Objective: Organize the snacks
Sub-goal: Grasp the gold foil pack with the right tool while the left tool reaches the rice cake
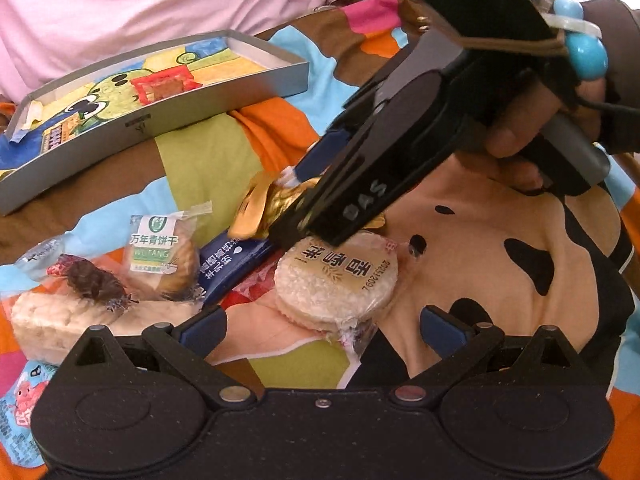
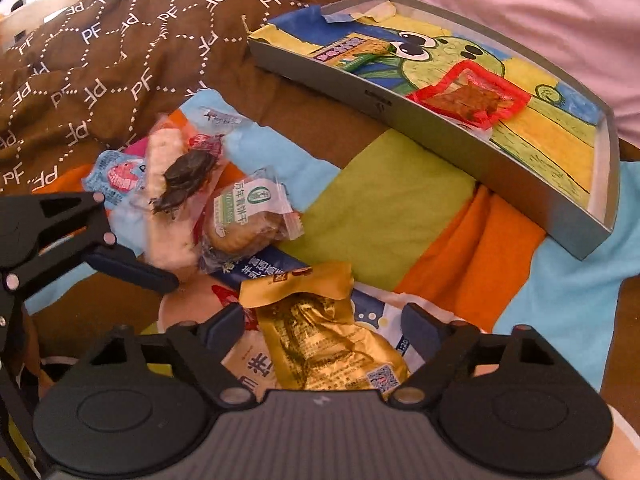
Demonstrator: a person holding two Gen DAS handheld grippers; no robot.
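Gold pack (image 2: 320, 340) sits right under the right tongs (image 2: 324, 328), between its spread fingers, pads on either side but not touching it; nothing gripped yet. It lies on top of the rice cake (image 1: 336, 280) and a blue pack (image 1: 228, 260), w/ the rest of the snack pile just beside: green-label biscuit (image 2: 248, 216), a dark dried snack (image 2: 186, 180) on a white rice bar (image 1: 44, 320), a small blue-pink sachet (image 2: 116, 176). All on a patchwork quilt (image 2: 380, 200).

Left tongs (image 1: 324, 320) wide open too, empty, hovering near the rice cake.

Gray tray (image 2: 440, 120) lies further off, well apart from the pile, already holding a red pack (image 2: 468, 98) and a green bar (image 2: 356, 54).

Step, as I read it: picking the gold pack for transfer to the tray. Next: close on the pack's bulky middle, not the loose crinkly edge, lift clear w/o dragging the rice cake below, carry over the rim, drop in a free spot.
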